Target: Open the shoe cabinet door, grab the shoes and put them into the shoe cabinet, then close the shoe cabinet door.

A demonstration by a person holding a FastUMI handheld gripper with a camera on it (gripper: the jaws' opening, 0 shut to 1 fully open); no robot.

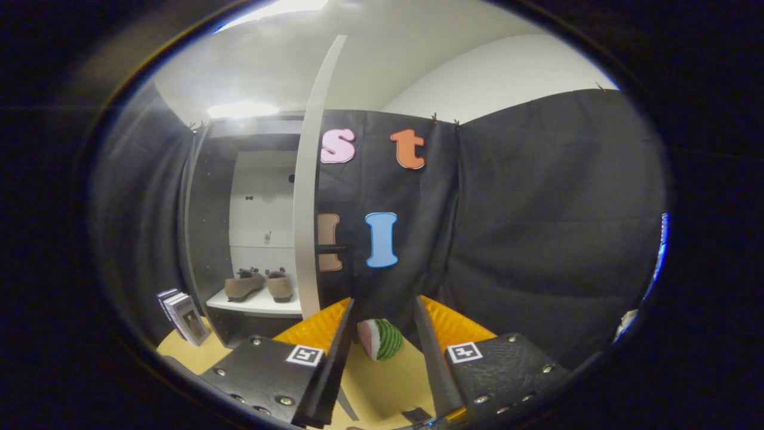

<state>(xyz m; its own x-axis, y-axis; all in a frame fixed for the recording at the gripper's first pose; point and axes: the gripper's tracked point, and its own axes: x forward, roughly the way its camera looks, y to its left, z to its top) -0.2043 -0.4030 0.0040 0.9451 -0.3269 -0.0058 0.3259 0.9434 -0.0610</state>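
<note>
Inside cabinet (pixel 209 239): fuzzy rounded shoes (pixel 259 284)

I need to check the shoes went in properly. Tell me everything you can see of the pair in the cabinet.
The pair of brown, suede-looking slip-on shoes sits side by side on a white shelf inside the open dark shoe cabinet, each with a small dark trim on top. Both rest flat, the left one angled a little. They lie left of the white cabinet door, well beyond the gripper, whose jaws stand open, holding nothing.
</note>
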